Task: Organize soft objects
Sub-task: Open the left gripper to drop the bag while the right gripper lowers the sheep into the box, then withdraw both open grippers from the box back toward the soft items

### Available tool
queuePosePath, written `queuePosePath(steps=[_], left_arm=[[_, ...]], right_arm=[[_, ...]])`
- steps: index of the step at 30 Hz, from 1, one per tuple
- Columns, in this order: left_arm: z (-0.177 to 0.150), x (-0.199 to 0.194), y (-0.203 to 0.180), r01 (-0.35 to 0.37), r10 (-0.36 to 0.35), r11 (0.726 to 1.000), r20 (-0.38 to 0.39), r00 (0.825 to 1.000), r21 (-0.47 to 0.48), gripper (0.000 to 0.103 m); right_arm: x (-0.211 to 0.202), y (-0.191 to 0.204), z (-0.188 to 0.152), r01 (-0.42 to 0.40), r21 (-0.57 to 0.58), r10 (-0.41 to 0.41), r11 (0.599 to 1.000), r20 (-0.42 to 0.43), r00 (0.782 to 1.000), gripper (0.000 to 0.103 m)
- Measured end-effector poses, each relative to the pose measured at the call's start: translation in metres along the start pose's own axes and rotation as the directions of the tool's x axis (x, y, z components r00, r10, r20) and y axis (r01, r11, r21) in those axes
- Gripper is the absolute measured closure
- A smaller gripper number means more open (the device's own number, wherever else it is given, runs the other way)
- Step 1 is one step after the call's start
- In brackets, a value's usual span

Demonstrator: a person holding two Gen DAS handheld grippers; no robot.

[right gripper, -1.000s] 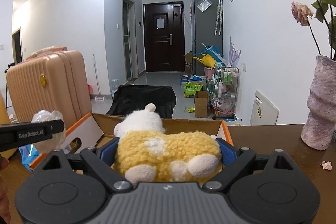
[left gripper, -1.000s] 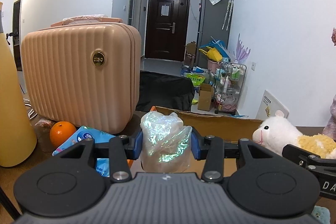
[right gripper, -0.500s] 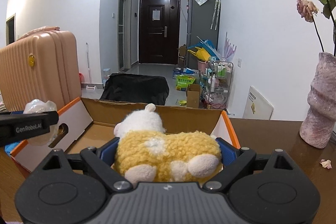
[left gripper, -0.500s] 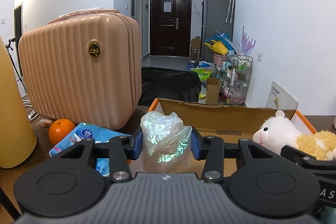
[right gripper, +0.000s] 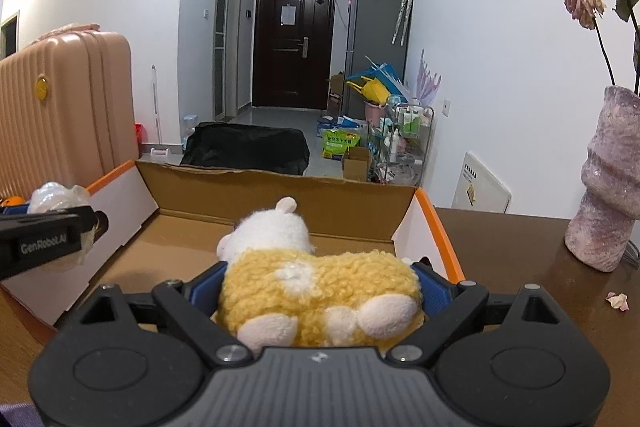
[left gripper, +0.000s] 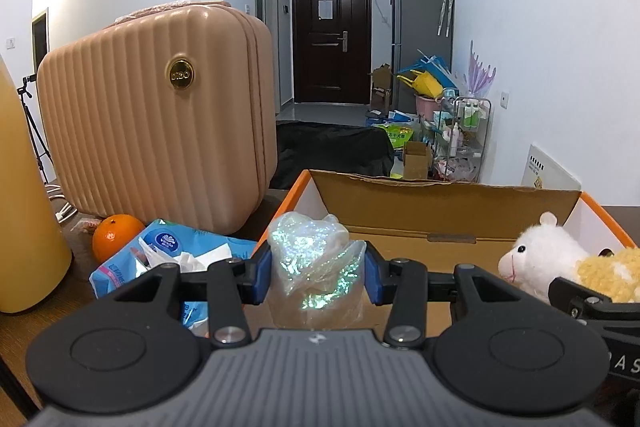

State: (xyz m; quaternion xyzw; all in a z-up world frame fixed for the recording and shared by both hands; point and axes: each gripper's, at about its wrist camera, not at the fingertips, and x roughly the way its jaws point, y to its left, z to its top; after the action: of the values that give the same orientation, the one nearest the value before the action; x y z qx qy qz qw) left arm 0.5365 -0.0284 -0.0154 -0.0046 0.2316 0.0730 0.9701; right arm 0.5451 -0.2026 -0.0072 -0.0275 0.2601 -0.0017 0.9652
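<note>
Left wrist view, left tool [left gripper: 316,277]: I have it clamped on a crumpled iridescent plastic bag [left gripper: 314,263], pinched between both blue pads.
Left wrist view, bag position: held at the near left corner of the open cardboard box [left gripper: 440,205], not yet set down inside.
Left wrist view, clutter: a tissue pack [left gripper: 160,259] and an orange [left gripper: 114,235] lie on the surface beside a pink suitcase [left gripper: 160,127].
Right wrist view, right tool [right gripper: 316,291]: I have it closed around a yellow-and-white plush sheep [right gripper: 312,287].
Right wrist view, sheep position: held over the box's near right part, above its bare floor.
Progress: I judge both soft items gripped and at the box; releasing them inside remains, and the tissue pack may follow.
</note>
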Motion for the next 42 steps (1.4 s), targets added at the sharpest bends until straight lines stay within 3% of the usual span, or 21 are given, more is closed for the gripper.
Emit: queuePosePath(steps=[7,10,15,30,42], left_arm=[[0.000,0.004,0.006,0.019,-0.019,1.000,-0.001,1.000,-0.020,0.051],[0.000,0.003,0.008,0.018,-0.018,1.000,0.011,1.000,-0.024,0.036],[0.001,-0.005,0.010,0.019,-0.017,0.999,0.050,0.999,-0.044,0.000],[0.008,-0.015,0.019,0.033,-0.026,0.995,0.067,0.997,-0.093,0.000],[0.025,-0.047,0.036,0.059,-0.044,0.990,0.115,0.992,-0.128,0.000]], right_arm=[[0.012,0.000,0.005,0.011,0.017,-0.011,1.000,-0.024,1.000,0.006],[0.015,0.000,0.008,0.004,0.030,-0.003,1.000,-0.032,0.999,0.005],[0.018,-0.003,0.011,0.004,0.060,-0.003,0.998,-0.020,1.000,0.002],[0.014,-0.012,0.008,-0.025,0.098,0.025,0.995,0.003,1.000,0.002],[-0.027,-0.031,0.024,-0.074,0.151,0.062,0.986,0.086,0.994,0.002]])
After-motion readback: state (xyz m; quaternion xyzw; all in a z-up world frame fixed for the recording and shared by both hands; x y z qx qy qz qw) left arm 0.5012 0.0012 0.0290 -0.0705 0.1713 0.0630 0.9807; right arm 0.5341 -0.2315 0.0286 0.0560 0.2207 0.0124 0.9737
